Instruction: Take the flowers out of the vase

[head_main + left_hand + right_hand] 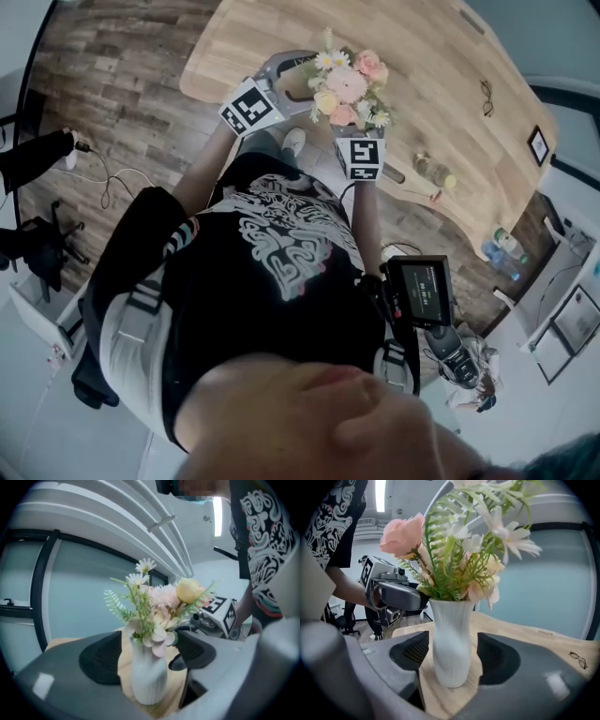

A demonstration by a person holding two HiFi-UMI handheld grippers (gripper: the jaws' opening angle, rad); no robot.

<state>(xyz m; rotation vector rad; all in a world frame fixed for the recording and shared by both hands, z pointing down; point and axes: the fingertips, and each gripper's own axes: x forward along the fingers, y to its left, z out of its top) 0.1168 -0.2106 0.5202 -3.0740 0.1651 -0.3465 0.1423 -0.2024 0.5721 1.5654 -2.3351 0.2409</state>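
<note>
The white ribbed vase (451, 644) is seen upright on the wooden surface (441, 56), near its edge. The flowers (347, 86) are seated in the vase: pink, yellow and white blooms with green fern.

On the left gripper (147, 657) the fingers (101, 660) are held apart. The vase is framed between them, with narrow gaps on both sides. On the right gripper (452, 656) the fingers (499, 658) are likewise spread around the vase, and no contact is seen.

In the head view the left gripper is placed at 9 o'clock of the flowers and the right gripper at 6 o'clock. 1 pair of glasses (487, 97) is noted at 3 o'clock, well apart.
</note>
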